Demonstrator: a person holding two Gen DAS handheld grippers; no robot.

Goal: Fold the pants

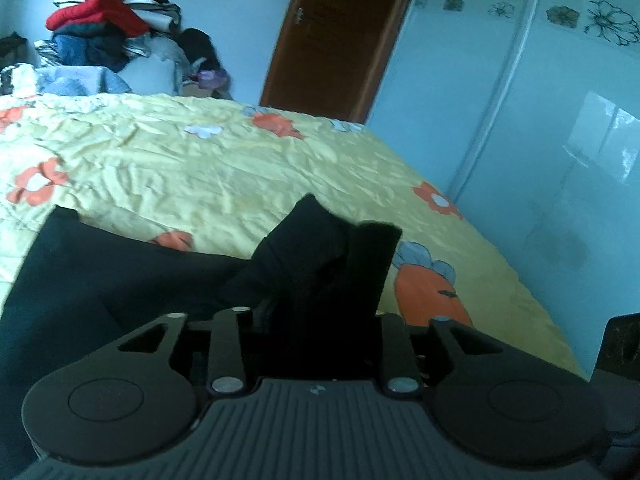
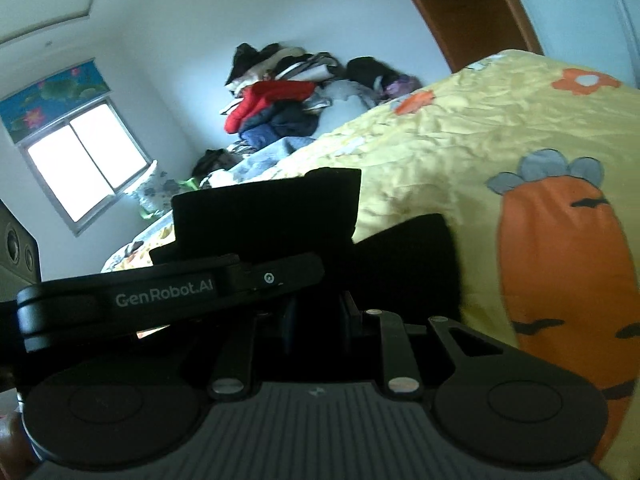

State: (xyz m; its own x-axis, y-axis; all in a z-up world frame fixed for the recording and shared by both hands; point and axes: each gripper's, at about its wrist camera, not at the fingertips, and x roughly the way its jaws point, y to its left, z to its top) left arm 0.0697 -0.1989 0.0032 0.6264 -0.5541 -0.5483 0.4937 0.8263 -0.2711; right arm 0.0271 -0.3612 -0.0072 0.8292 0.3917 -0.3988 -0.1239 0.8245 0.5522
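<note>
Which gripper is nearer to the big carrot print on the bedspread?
Right. The right gripper sits just beside the carrot print, which fills its view's right side. The left gripper, shut on the black pants, sits further left; the right gripper lies between them.

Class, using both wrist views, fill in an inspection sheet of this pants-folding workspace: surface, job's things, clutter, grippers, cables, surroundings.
Surface: bed with a wrinkled yellow bedspread printed with orange flowers and a carrot.
Job's things: black pants lie on the bedspread near the grippers, one end bunched and lifted.
Clutter: pile of clothes heaped beyond the bed's far end, with a red garment on it.
Grippers: left gripper shut on the pants, fabric standing up between its fingers; right gripper has dark fabric ahead of it, its grip not readable.
Cables: nothing seen.
Surroundings: brown door, glossy wardrobe with flower motifs, window under a floral blind.
</note>
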